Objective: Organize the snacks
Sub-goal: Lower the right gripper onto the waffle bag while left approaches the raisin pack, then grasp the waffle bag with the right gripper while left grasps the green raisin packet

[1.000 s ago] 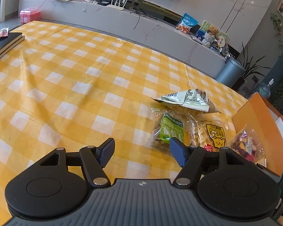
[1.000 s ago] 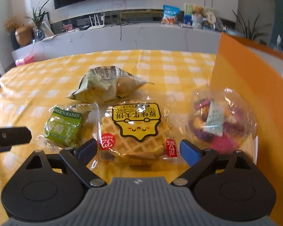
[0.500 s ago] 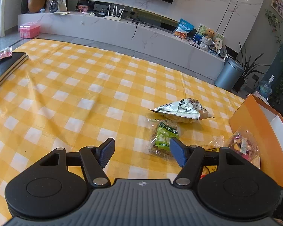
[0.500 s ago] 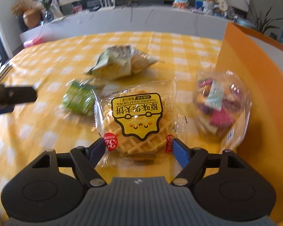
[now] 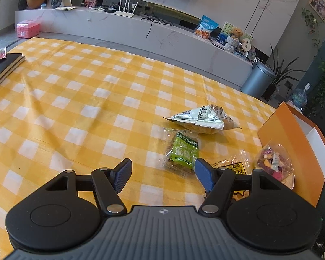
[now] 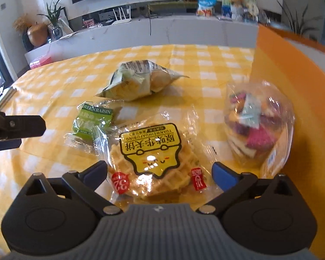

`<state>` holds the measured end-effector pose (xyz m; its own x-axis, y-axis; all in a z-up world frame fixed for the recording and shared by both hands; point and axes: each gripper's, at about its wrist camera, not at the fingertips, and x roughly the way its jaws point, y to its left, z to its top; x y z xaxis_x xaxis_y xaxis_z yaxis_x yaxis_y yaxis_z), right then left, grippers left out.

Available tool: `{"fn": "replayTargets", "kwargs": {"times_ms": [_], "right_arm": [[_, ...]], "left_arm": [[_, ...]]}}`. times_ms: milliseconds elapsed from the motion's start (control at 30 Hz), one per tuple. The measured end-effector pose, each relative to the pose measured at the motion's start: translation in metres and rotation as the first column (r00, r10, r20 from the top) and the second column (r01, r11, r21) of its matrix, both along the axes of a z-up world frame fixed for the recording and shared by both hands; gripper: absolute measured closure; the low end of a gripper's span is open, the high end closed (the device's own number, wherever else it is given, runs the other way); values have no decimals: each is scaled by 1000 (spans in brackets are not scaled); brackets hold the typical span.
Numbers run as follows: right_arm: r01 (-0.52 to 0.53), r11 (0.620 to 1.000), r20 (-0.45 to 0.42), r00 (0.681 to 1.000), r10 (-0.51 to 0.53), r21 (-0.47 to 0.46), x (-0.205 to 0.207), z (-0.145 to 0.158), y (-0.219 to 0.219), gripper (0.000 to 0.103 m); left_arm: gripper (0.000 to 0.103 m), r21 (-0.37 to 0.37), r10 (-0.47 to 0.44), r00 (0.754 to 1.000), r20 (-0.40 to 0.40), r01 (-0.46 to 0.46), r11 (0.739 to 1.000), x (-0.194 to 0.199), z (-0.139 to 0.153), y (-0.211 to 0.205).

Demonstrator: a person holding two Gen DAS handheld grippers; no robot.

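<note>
The clear-wrapped waffle packet with a yellow printed label (image 6: 150,151) lies flat on the yellow-and-white checked tablecloth (image 5: 80,99), its label text inverted toward the right wrist camera. The green raisin packet (image 6: 93,121) overlaps its left edge; the clear bag of mixed coloured sweets (image 6: 256,123) leans against the orange box wall (image 6: 292,99) on its right. A silver-green puffed snack bag (image 6: 138,80) lies beyond, long axis running left-right. The right gripper (image 6: 160,173) has just been opening — jaws wide, either side of the waffle packet's near end, pads clear of it. The left gripper (image 5: 163,175) stands open over bare cloth, empty.
</note>
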<state>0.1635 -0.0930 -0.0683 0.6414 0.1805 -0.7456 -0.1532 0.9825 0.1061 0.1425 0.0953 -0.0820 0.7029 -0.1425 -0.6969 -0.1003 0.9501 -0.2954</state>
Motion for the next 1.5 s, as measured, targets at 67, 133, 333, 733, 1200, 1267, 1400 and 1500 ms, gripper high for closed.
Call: {"fn": "replayTargets", "kwargs": {"times_ms": [67,133,333,733,1200,1267,1400,1500], "right_arm": [[8,1000,1,1000,-8,8,2,-1,-2,3],[4,1000,4,1000,-4,3,3,-1,-2,3],[-34,997,9,999,35,-74,-2,-3,7,7],[-102,989,-53,994,96,-108,-10,7,9,15],[19,996,-21,1000,-21,-93,-14,-7,7,3],[9,994,-15,1000,-11,-107,-12,-8,10,3],[11,995,4,1000,-10,-98,-12,-10,9,3],[-5,995,0,1000,5,-97,-12,-10,8,3]], "left_arm": [[25,11,1,1000,-4,-1,1000,1,-1,-2],[25,13,-4,1000,-5,4,1000,1,-1,-3],[25,14,-4,1000,-1,4,1000,-1,1,-3],[25,21,-14,1000,16,13,1000,-5,11,-5],[25,2,2,1000,-1,-2,1000,-6,9,4],[25,-2,1,1000,-12,-1,1000,-5,7,3],[25,8,-2,1000,-23,2,1000,-4,5,0],[24,12,-11,1000,-18,11,1000,-6,7,-3]]}}
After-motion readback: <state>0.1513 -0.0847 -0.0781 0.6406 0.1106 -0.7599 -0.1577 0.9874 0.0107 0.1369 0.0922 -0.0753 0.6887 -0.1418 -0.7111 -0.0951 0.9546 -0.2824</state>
